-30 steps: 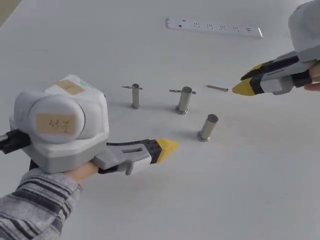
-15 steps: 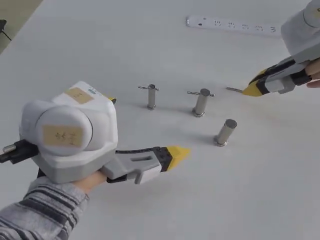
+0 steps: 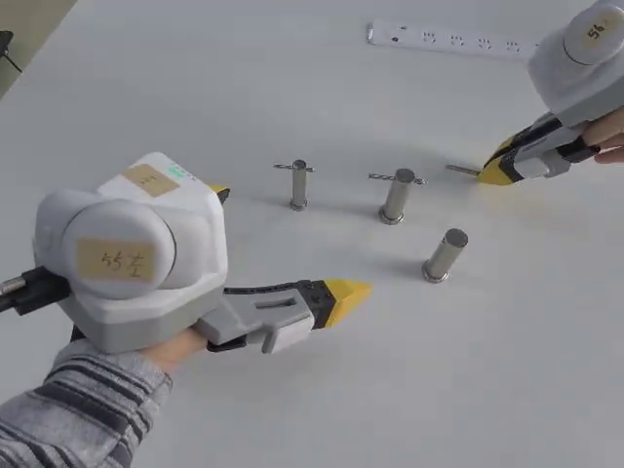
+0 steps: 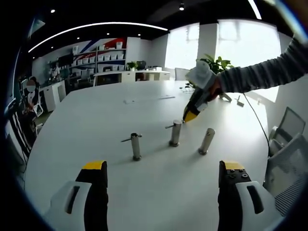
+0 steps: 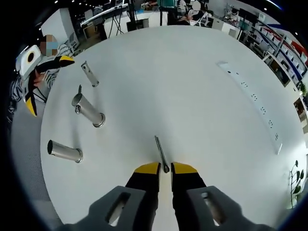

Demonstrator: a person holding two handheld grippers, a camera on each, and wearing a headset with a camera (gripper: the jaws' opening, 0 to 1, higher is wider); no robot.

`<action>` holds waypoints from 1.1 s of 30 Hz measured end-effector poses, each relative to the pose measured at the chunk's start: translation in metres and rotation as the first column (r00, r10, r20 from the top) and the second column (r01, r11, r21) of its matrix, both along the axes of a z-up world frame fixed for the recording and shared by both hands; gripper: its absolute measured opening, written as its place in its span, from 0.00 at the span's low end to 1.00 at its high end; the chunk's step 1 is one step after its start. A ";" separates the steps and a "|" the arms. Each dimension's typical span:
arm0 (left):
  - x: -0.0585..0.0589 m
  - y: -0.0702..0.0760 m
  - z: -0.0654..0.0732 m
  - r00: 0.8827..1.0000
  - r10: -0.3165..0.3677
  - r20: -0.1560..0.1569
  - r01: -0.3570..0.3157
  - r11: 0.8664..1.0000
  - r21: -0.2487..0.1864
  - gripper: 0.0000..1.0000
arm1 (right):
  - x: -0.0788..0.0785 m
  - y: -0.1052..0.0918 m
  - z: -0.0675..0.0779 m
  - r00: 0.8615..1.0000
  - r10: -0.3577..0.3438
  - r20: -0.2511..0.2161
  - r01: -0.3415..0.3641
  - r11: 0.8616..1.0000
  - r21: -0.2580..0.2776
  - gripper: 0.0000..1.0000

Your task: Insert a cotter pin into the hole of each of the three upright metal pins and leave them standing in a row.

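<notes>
The loose cotter pin (image 3: 462, 170) lay flat on the white table (image 3: 292, 88), just to the right of the middle metal pin (image 3: 395, 196) and a little beyond it. The right gripper (image 3: 495, 175) was down at the end of the cotter pin farther from that metal pin.

In the right gripper view the cotter pin ran straight out from between the yellow tips, its near end inside the gap. The jaws stood narrow, with only a slim opening, and whether they pinched it could not be told.

The middle metal pin stood upright with an inserted cotter pin (image 3: 393, 177) through its head. So did the left metal pin (image 3: 298, 186), beside it on the left. The third metal pin (image 3: 445, 255) stood near it, to its right and closer to the person.

The left gripper (image 4: 163, 166) hovered well apart from the middle metal pin on the near side — jaws spread wide, nothing between them. A power strip (image 3: 453, 41) lay far beyond.
</notes>
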State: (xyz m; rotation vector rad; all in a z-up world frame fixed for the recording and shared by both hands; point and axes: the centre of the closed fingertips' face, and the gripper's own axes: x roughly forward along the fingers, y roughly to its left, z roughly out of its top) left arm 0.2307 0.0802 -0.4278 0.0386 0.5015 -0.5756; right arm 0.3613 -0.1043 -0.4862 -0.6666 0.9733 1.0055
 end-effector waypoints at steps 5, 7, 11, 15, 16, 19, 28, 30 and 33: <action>0.000 0.001 0.000 1.000 0.001 -0.001 -0.001 1.000 0.001 0.95 | -0.002 0.000 0.000 0.993 0.114 0.042 -0.110 0.991 -0.080 0.00; 0.000 0.001 0.001 1.000 -0.001 0.000 0.001 1.000 0.003 0.95 | -0.004 0.002 0.001 0.990 0.133 0.055 -0.127 0.986 -0.105 0.00; 0.001 0.000 0.007 1.000 0.005 0.011 -0.005 1.000 -0.024 0.92 | 0.003 -0.004 -0.003 0.987 0.151 0.057 -0.143 0.983 -0.115 0.00; 0.002 -0.001 0.014 1.000 0.004 0.018 -0.003 0.999 -0.037 0.90 | 0.004 0.002 0.004 0.981 0.170 0.095 -0.163 0.983 -0.080 0.00; 0.002 -0.001 0.015 1.000 0.002 0.022 -0.001 0.999 -0.033 0.90 | 0.005 0.004 0.007 0.979 0.172 0.110 -0.165 0.984 -0.069 0.00; 0.001 -0.002 0.019 0.999 -0.005 0.032 0.006 1.000 -0.028 0.88 | 0.006 0.007 0.022 0.971 0.177 0.158 -0.171 0.984 -0.053 0.00; -0.004 -0.016 0.034 0.998 -0.055 0.025 0.057 0.994 -0.094 0.70 | -0.013 0.016 0.056 0.934 0.225 0.277 -0.230 0.973 -0.014 0.00; -0.004 -0.018 0.037 0.998 -0.066 0.024 0.068 0.993 -0.100 0.70 | -0.022 0.021 0.064 0.925 0.235 0.299 -0.243 0.970 -0.012 0.00; -0.004 -0.021 0.040 0.996 -0.084 0.021 0.086 0.992 -0.096 0.69 | -0.036 0.026 0.073 0.909 0.256 0.329 -0.267 0.964 -0.014 0.00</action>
